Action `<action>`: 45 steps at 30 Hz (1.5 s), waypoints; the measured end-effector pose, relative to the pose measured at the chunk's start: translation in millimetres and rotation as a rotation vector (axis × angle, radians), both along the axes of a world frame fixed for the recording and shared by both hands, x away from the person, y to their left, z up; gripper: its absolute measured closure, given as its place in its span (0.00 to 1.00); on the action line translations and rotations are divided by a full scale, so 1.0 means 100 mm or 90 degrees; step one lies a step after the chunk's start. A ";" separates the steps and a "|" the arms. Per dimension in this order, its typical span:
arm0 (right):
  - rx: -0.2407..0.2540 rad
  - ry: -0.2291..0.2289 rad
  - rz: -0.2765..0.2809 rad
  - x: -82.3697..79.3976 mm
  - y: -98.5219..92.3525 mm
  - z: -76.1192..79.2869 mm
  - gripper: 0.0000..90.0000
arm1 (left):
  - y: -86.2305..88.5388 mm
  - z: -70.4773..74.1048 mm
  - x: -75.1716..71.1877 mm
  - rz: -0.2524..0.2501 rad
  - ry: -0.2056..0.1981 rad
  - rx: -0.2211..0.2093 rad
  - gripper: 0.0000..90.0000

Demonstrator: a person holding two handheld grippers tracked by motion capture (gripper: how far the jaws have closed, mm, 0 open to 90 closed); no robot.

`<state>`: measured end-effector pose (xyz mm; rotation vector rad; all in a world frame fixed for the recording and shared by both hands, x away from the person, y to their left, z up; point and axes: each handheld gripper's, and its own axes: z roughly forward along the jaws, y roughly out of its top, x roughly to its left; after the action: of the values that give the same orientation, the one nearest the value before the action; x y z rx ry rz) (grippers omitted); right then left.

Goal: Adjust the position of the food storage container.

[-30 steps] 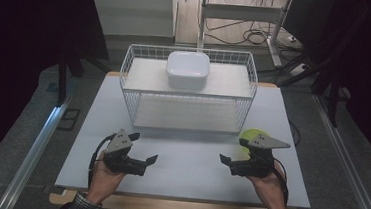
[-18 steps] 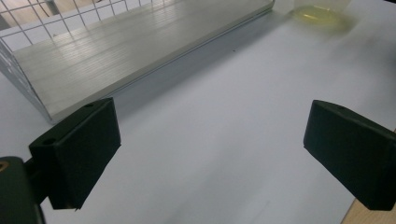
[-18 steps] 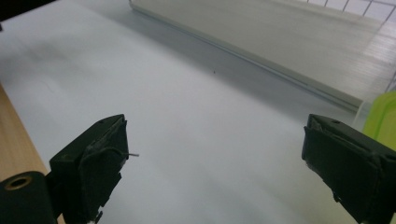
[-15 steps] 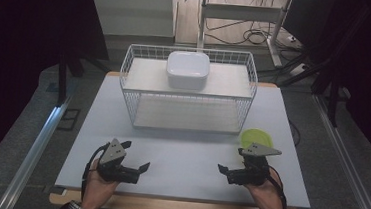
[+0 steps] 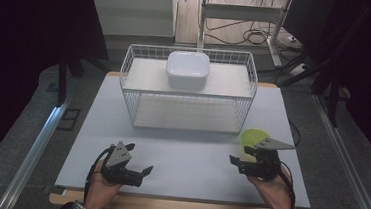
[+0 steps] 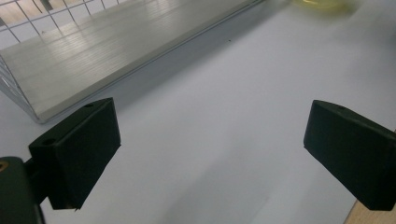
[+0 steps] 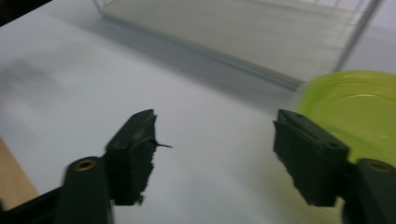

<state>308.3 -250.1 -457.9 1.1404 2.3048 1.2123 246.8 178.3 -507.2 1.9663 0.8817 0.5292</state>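
- On white table (image 5: 185,149): wire basket (image 5: 187,92) sitting centrally, white box (image 5: 187,69) on top; green plate (image 5: 253,138) lying near right.
- Left gripper (image 5: 138,171): jaws standing wide, gripping nothing.
- Right gripper (image 5: 236,163): jaws just closing partway, nothing between.
- Surrounding floor (image 5: 37,118): lying dark, cables (image 5: 251,37) trailing behind.

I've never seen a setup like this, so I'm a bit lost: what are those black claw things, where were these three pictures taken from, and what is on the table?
No robot here: a person holds a hand-held clamp with two black jaws in each hand, the left gripper and the right gripper. One picture comes from a camera above the table. The other two come from small cameras riding on each gripper, looking out between its jaws. On the table stands a white wire rack with a white lidded container on its top shelf. A yellow-green bowl sits beside the right gripper. Both grippers are empty; the right one's jaws have just been closing, with nothing between them.
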 end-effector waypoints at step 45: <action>-0.051 0.004 -0.216 0.86 -0.97 -0.16 1.00 | -0.06 -0.09 0.04 -0.008 0.025 0.023 0.04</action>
<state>393.8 -347.0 -473.7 1.4329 2.0355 0.9812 251.3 172.0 -516.2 2.0202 0.8892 0.5044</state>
